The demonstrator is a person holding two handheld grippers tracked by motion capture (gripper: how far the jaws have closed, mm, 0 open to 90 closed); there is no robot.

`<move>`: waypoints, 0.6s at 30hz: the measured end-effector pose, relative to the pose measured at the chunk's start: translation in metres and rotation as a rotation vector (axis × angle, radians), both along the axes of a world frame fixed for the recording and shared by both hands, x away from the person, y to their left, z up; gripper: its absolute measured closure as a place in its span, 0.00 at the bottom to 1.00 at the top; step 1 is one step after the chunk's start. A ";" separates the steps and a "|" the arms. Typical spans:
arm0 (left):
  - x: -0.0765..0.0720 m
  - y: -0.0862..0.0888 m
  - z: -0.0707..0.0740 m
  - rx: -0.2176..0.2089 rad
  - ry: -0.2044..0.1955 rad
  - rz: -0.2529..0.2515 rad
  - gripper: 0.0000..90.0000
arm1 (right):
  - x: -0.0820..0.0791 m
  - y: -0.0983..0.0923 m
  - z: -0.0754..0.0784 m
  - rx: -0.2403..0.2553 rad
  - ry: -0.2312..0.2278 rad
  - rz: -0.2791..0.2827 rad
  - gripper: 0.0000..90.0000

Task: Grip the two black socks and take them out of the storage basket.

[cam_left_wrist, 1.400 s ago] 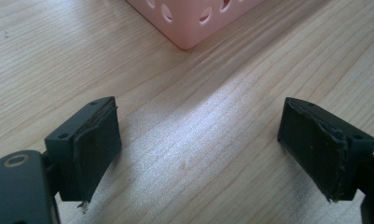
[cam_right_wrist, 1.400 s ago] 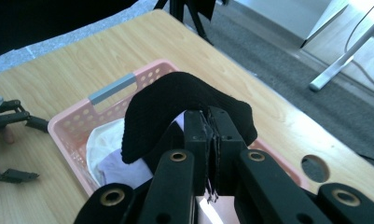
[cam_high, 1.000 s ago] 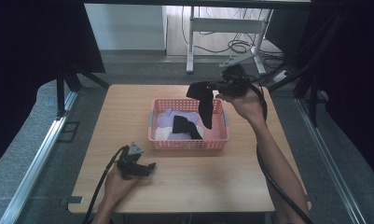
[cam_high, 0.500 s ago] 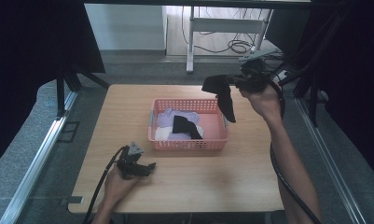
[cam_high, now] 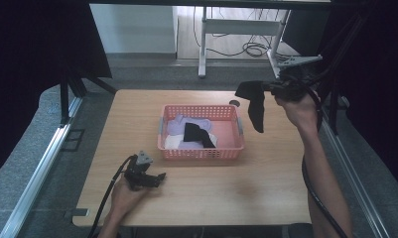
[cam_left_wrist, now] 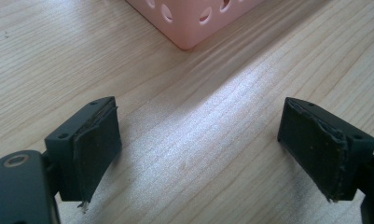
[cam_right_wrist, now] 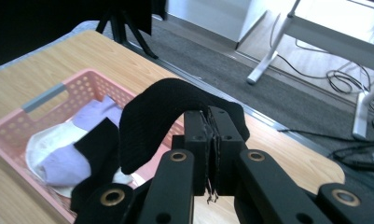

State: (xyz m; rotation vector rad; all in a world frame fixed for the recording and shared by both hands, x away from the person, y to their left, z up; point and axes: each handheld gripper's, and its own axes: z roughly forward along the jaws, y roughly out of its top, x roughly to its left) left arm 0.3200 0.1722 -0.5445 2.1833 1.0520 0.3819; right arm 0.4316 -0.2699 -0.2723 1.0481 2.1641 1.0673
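Observation:
A black sock [cam_high: 255, 104] hangs in the air to the right of the pink basket [cam_high: 236, 148], above the table's right part. My right gripper [cam_high: 267, 88] is shut on its top end; in the right gripper view the sock [cam_right_wrist: 161, 116] drapes over the closed jaws of the gripper [cam_right_wrist: 211, 135]. The basket [cam_right_wrist: 45, 105] holds a second black sock [cam_high: 195, 134], purple socks [cam_high: 179, 124] and a white one. My left gripper [cam_high: 159, 177] rests low at the table's front left, open, with bare wood between its pads [cam_left_wrist: 98, 144].
The wooden table [cam_high: 266, 198] has free room in front and to the right of the basket. A small dark round spot [cam_high: 233, 103] lies behind the basket. A white desk frame and cables [cam_high: 246, 47] stand on the floor beyond the table.
My right gripper has carried the black sock from above the basket's right end to the right, past its rim. The left gripper has stayed put.

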 end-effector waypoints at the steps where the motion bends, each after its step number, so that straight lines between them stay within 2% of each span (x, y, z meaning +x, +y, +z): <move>1: 0.000 0.000 0.000 0.000 0.000 0.000 0.14 | 0.000 -0.005 -0.002 0.001 0.004 -0.014 0.97; 3: 0.000 0.000 0.000 0.000 0.000 0.000 0.14 | 0.001 -0.018 -0.010 0.005 0.016 -0.045 0.97; 5: 0.000 0.000 0.000 -0.001 -0.002 0.001 0.14 | 0.001 -0.021 -0.012 0.004 0.020 -0.052 0.97; 7: 0.000 0.000 0.000 -0.001 -0.002 0.001 0.14 | 0.003 -0.034 -0.024 -0.001 0.042 -0.082 0.97; 9: 0.000 0.000 0.000 -0.001 -0.003 0.001 0.14 | 0.004 -0.036 -0.028 -0.001 0.048 -0.091 0.97; 10: 0.000 0.000 0.000 -0.001 -0.003 0.001 0.14 | 0.006 -0.044 -0.037 0.000 0.066 -0.109 0.97; 11: 0.000 0.000 0.000 -0.001 -0.003 0.001 0.14 | 0.006 -0.044 -0.037 0.000 0.066 -0.109 0.97; 14: 0.000 0.000 0.000 0.000 0.000 0.000 0.14 | 0.008 -0.054 -0.052 -0.007 0.091 -0.136 0.97; 15: 0.000 0.000 0.000 0.000 0.000 0.000 0.14 | 0.010 -0.059 -0.062 -0.004 0.109 -0.148 0.97; 16: 0.000 0.000 0.000 0.000 0.000 0.000 0.14 | 0.010 -0.059 -0.062 -0.004 0.109 -0.148 0.97; 17: 0.000 0.000 0.000 0.000 0.000 0.000 0.14 | 0.011 -0.063 -0.072 -0.022 0.120 -0.165 0.97; 18: 0.000 0.000 0.000 0.000 0.000 -0.001 0.14 | 0.011 -0.063 -0.072 -0.022 0.120 -0.165 0.97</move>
